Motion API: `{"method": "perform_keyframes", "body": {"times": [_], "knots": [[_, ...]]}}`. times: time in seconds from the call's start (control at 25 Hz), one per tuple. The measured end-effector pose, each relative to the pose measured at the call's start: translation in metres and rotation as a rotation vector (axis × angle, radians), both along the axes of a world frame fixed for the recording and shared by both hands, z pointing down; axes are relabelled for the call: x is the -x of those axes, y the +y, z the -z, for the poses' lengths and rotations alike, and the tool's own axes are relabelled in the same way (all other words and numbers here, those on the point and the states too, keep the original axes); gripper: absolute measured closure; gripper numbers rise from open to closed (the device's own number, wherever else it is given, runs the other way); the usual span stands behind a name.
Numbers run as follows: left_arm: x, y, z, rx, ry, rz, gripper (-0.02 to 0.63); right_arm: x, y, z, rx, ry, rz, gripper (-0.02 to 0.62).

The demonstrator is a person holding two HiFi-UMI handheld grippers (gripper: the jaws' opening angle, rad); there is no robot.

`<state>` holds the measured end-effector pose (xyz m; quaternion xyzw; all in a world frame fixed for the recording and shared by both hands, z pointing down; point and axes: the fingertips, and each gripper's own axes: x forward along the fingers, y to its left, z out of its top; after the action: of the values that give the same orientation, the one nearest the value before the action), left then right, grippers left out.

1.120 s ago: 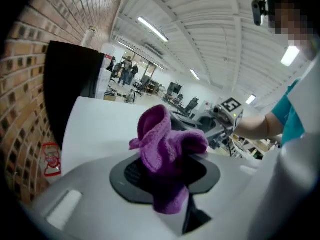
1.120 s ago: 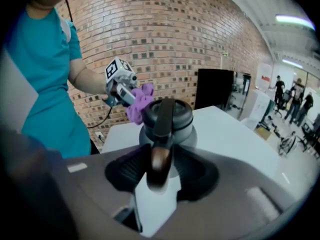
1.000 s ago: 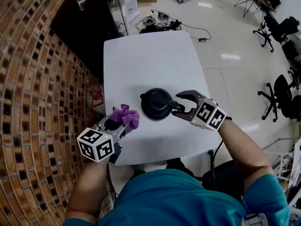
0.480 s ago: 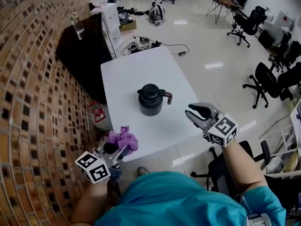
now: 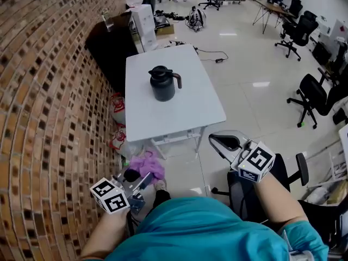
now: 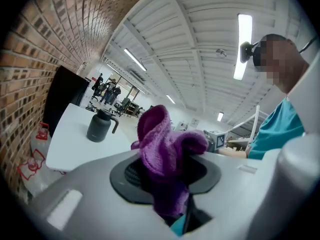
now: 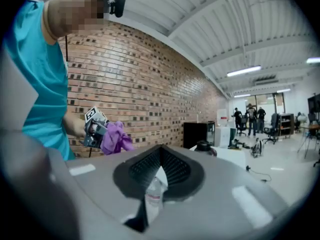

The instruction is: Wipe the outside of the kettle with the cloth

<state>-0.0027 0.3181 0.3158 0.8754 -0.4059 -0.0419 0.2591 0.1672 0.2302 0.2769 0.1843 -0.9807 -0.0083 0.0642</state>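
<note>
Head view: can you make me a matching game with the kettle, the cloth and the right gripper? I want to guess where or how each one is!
Things:
1. kettle
2. cloth
3. right gripper

States:
A. shut, with nothing in it
B. standing on the white table
C. purple, pinched in the left gripper

Pairs: 1-B, 2-C, 3-A
</note>
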Motion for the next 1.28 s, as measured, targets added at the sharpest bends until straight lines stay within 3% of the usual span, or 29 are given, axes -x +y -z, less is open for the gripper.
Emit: {"method": "perform_keyframes", "body": {"times": [0.24,0.56,0.72,0.88,1.28], "knots": [[-0.028,0.087,0.010,0.026,-0.015,0.042,0.465,-0.027,0.091,-0.012,0.095,-0.029,0.054,0.592],[0.008,0.143,0.013,-0.027,-0.045,0.044,0.465,-0.011,0.170,-0.019,0.195,-0.089,0.037,0.594],[0.043,0.165,0.007,-0.030,-0.069,0.044,0.465,0.016,0.190,-0.017,0.213,-0.130,0.010,0.594],[0.066,0.177,0.001,-0.022,-0.020,0.066,0.465,0.042,0.197,-0.011,0.199,-0.125,0.010,0.594],[0.075,0.179,0.003,-0.034,-0.001,0.075,0.465,0.050,0.195,-0.005,0.153,-0.088,0.012,0.594]]}}
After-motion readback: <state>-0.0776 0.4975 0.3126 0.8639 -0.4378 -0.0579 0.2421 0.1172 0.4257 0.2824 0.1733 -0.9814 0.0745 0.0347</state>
